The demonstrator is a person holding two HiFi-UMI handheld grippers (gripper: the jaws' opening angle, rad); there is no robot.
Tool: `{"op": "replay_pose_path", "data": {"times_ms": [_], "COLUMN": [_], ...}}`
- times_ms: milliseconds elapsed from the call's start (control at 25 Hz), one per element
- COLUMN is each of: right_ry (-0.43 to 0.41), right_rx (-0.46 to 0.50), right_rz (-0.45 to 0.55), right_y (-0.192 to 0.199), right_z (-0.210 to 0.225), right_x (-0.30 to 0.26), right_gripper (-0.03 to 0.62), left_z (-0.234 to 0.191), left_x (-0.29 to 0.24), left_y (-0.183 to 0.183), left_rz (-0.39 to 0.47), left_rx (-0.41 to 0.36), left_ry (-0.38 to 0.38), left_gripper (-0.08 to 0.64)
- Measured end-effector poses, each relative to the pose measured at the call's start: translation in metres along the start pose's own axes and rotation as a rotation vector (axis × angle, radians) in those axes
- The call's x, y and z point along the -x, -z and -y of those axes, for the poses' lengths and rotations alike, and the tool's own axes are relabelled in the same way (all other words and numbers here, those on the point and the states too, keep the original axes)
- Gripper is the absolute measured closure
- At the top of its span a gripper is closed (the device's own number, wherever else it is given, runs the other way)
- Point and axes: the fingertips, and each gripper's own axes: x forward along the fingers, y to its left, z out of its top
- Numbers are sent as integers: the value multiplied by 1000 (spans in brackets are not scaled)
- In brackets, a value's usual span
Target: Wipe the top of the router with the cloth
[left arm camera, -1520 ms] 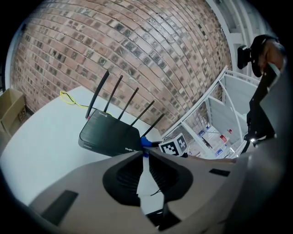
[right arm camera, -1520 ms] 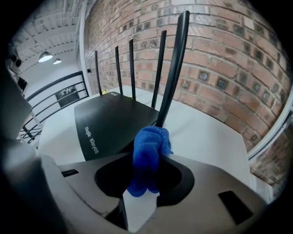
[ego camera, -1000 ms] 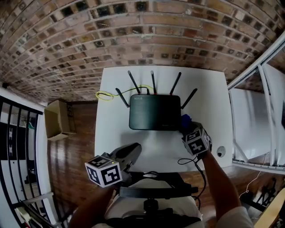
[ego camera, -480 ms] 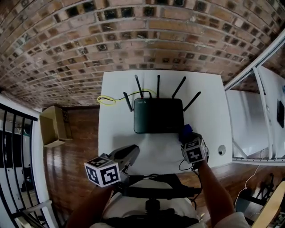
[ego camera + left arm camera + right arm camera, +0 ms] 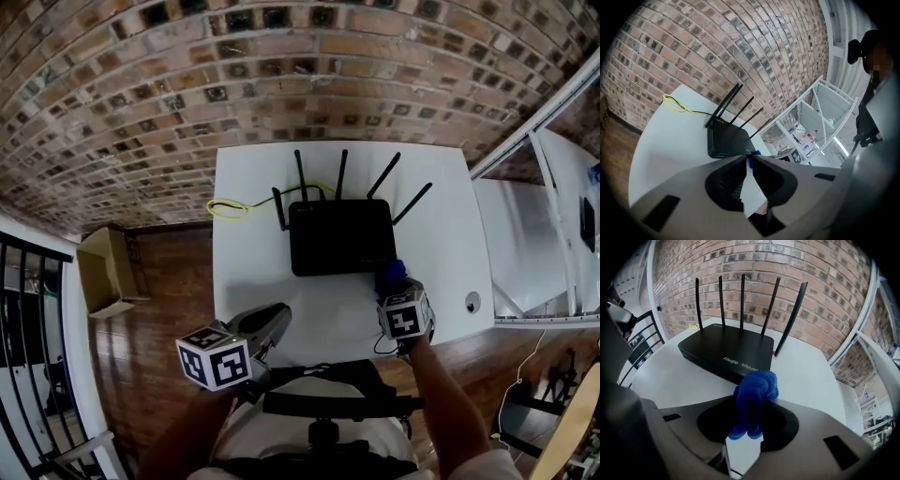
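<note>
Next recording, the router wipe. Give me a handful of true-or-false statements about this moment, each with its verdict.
1. The right gripper is clamped on a blue cloth. True.
2. The cloth rests on top of the router. False: it is in front of the router's front edge, near its right corner.
3. The router has three antennas. False: five.
4. A yellow cable lies on the table by the antennas. True.
5. The left gripper grips the router. False: its jaws are together on nothing, well short of it.

In the head view the marker cube (image 5: 404, 316) of the right claw (image 5: 394, 287) hides most of the cloth (image 5: 391, 273).
</note>
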Motion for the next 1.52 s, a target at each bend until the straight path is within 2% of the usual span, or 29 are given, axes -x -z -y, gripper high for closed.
{"op": "replay_pose_path", "data": {"times_ms": [240, 600, 1520], "right_ry": [-20, -94, -247], "right_rx": [21, 68, 162], "right_rz": [23, 55, 62], "right_y": [-7, -22, -60], "right_z": [-32, -88, -189], "right_x": [-3, -7, -4], "right_gripper": [454, 454, 454], "left_z": [-10, -20, -38], "left_x": [11, 28, 50], "left_y": [3, 3, 2], "left_rz": [-3, 7, 39], "left_rx": [3, 5, 38], "left_ry": [5, -7, -27], "left_gripper": [501, 502, 502]}}
